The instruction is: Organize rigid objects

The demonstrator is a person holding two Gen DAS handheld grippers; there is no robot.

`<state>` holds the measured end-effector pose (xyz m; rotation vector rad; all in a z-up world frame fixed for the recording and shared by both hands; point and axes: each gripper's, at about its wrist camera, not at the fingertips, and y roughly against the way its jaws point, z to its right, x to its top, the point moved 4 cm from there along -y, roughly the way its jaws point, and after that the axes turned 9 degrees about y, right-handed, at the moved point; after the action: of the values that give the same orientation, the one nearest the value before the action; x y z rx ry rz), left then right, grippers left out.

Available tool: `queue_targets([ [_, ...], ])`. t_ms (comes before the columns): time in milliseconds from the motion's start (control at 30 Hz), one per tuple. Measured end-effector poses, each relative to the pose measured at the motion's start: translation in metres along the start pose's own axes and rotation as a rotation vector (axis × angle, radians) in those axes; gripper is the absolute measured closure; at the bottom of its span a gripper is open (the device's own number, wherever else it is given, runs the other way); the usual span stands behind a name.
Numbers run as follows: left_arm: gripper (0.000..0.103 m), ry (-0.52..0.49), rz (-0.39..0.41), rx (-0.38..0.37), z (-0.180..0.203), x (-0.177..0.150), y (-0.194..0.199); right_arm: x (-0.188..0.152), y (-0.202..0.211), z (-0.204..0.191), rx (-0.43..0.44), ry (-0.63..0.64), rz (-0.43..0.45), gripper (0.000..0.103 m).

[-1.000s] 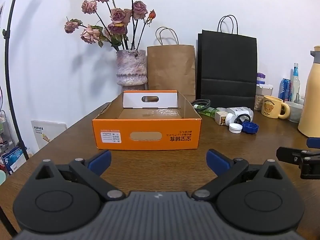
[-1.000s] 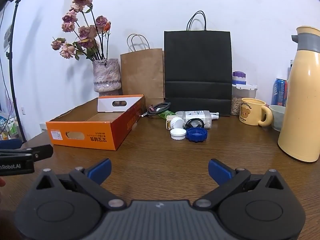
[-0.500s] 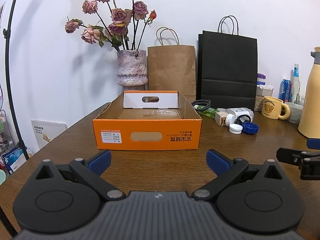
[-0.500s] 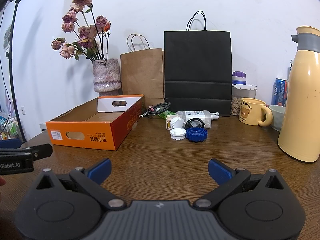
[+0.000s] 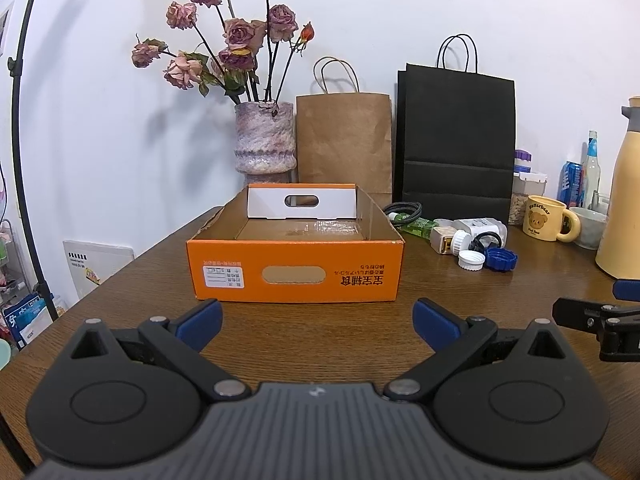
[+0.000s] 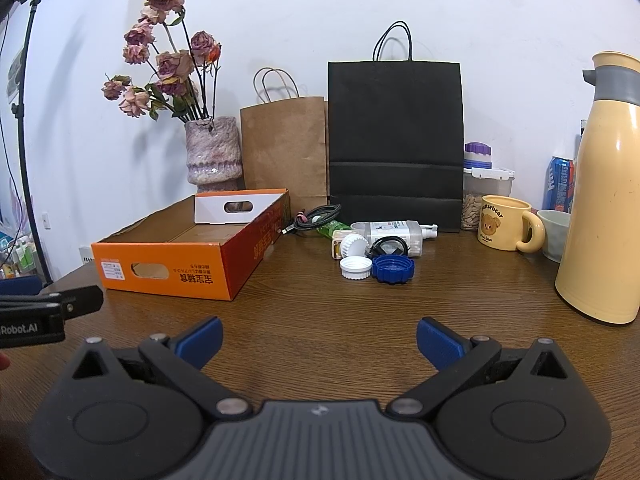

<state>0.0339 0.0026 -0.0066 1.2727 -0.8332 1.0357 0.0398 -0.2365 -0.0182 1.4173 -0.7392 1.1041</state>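
At the far left of the right wrist view, your left gripper (image 6: 52, 312) pokes in, its black body printed "Robot.AI". In its own view it sits low at the bottom centre, fingers spread wide with nothing between them, facing the open orange cardboard box (image 5: 296, 272).

That box stands on the brown wooden table (image 5: 400, 328), left of centre, its near wall carrying a white label and upside-down Chinese characters too small to read surely. Behind it stand the mottled pink vase of dried roses (image 5: 265, 138), a brown paper bag (image 5: 344, 140) and a black paper bag (image 5: 456, 140), all against the white wall.

Just right of the box lie the rigid pieces: a coiled black cable (image 6: 316, 216), a green bottle (image 6: 332, 227), a white pump bottle (image 6: 396, 230) on its side, a small cream jar (image 6: 346, 244), a white ribbed cap (image 6: 355, 268) and a blue ribbed cap (image 6: 393, 269) touching it. Nothing blocks your path to them across the bare wood.

Further right sit a clear lidded jar of seeds (image 6: 478, 196), a yellow bear mug (image 6: 506, 222) reading "Butterbear", a pale bowl (image 6: 554, 232), a blue can (image 6: 560, 182) and a tall cream thermos jug (image 6: 606, 208).

Your right gripper (image 6: 318, 342) rests low at the bottom centre, blue pads parted and empty.
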Motion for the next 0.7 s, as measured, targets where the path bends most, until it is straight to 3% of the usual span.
queue_targets([
  [700,0.000,0.003,0.002,-0.003,-0.0003,0.0013,0.0021,0.0021,0.0035,0.0024,0.001,-0.001,0.003,0.000],
])
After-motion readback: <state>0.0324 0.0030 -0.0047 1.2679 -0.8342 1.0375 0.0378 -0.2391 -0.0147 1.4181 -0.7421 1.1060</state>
